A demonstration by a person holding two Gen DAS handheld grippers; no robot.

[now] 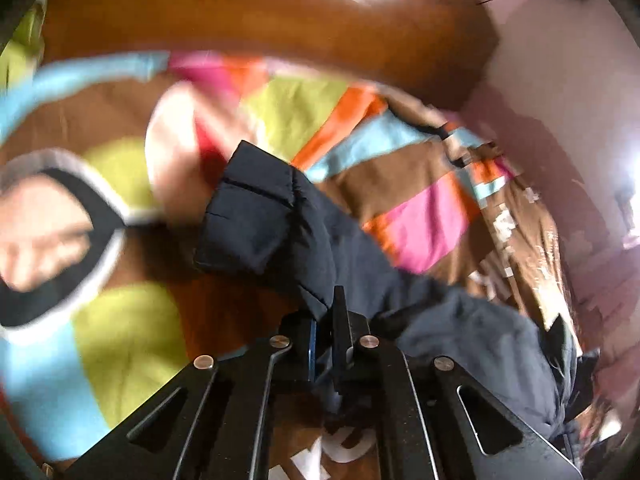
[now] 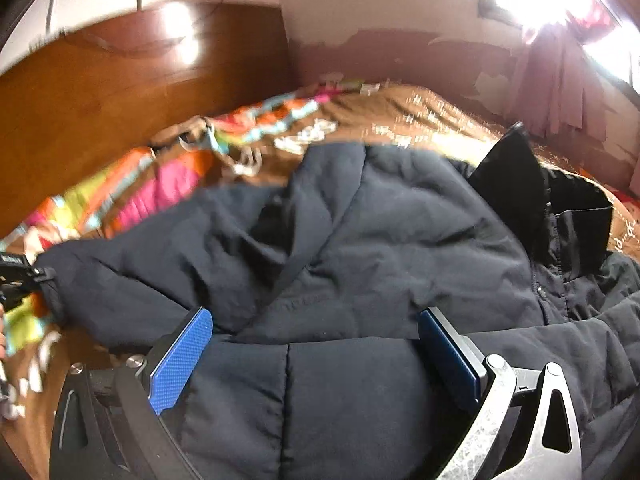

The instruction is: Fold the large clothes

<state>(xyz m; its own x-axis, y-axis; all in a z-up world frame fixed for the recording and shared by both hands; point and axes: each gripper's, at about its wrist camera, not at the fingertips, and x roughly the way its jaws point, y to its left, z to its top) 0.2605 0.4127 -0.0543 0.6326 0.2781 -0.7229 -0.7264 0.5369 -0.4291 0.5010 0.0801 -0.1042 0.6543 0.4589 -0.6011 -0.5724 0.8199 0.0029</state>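
We hold the right gripper (image 2: pixel 316 344) low over the jacket (image 2: pixel 360 248), its jaws spread wide. The blue pads (image 2: pixel 180 356) stand either side of a puffy quilted panel, which bulges up between them; whether they press on it we cannot tell, and they look merely set around it. Beyond that panel the dark navy jacket spreads in rumpled folds across the bed (image 2: pixel 420 120), its black collar (image 2: pixel 516 192) standing up on the right. At the left edge of the right wrist view one sleeve runs out to the left gripper (image 2: pixel 24 276), which pinches its end.

From the left wrist we see the left gripper (image 1: pixel 326 320) with its fingers drawn tight together on a fold of jacket (image 1: pixel 280 216) cloth. The sleeve rises past them, its cuff end blunt and padded, lifted off the quilt (image 1: pixel 400 168). The quilt under it is brown with lime, pink, orange and light-blue patches, blurred on the left. Farther off stands the polished wooden headboard (image 1: pixel 240 12), and beside it a pale wall (image 1: pixel 560 60).
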